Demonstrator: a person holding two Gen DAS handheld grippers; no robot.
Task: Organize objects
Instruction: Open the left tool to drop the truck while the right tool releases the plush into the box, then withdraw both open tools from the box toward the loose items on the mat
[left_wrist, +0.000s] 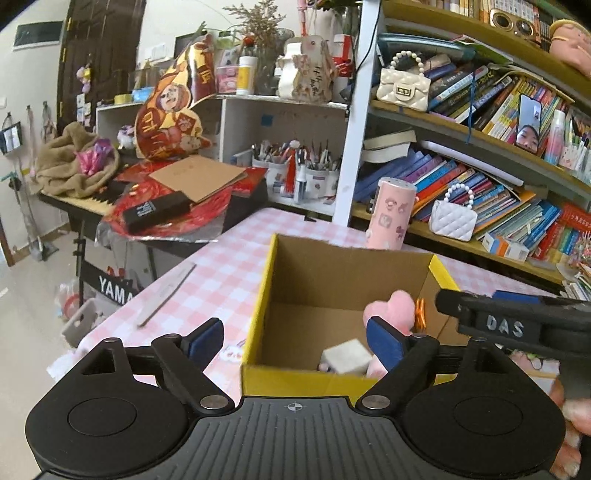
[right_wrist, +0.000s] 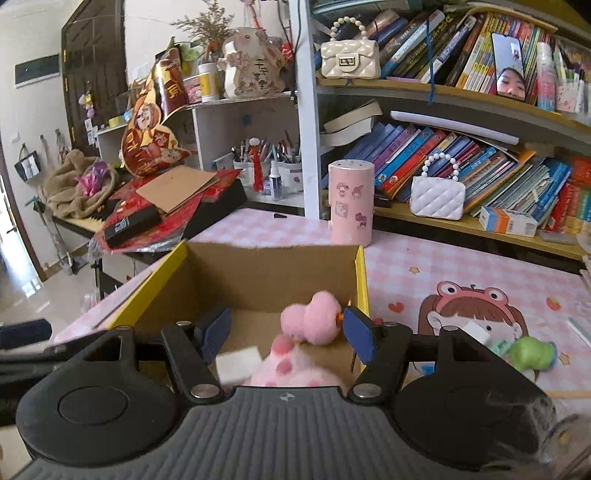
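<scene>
An open cardboard box with yellow outer walls (left_wrist: 258, 295) (right_wrist: 364, 273) stands on the pink checked table. Inside it lie a pink plush toy (left_wrist: 391, 310) (right_wrist: 310, 321) and a small white block (left_wrist: 347, 356) (right_wrist: 238, 363), which is blurred. My left gripper (left_wrist: 295, 339) hovers over the box's near wall, jaws wide apart and empty. My right gripper (right_wrist: 287, 334) hangs over the box with its blue pads (right_wrist: 358, 336) either side of the plush, not pressing on it. The right tool's black body (left_wrist: 517, 325) crosses the left wrist view at the right.
A pink cylinder with stickers (left_wrist: 391, 214) (right_wrist: 351, 203) stands behind the box. A green toy (right_wrist: 532, 352) and a small white item (right_wrist: 476, 332) lie on the cartoon mat at the right. A flat strip (left_wrist: 166, 295) lies left of the box. Bookshelves (left_wrist: 480, 166) line the back; a cluttered keyboard (left_wrist: 92, 201) stands left.
</scene>
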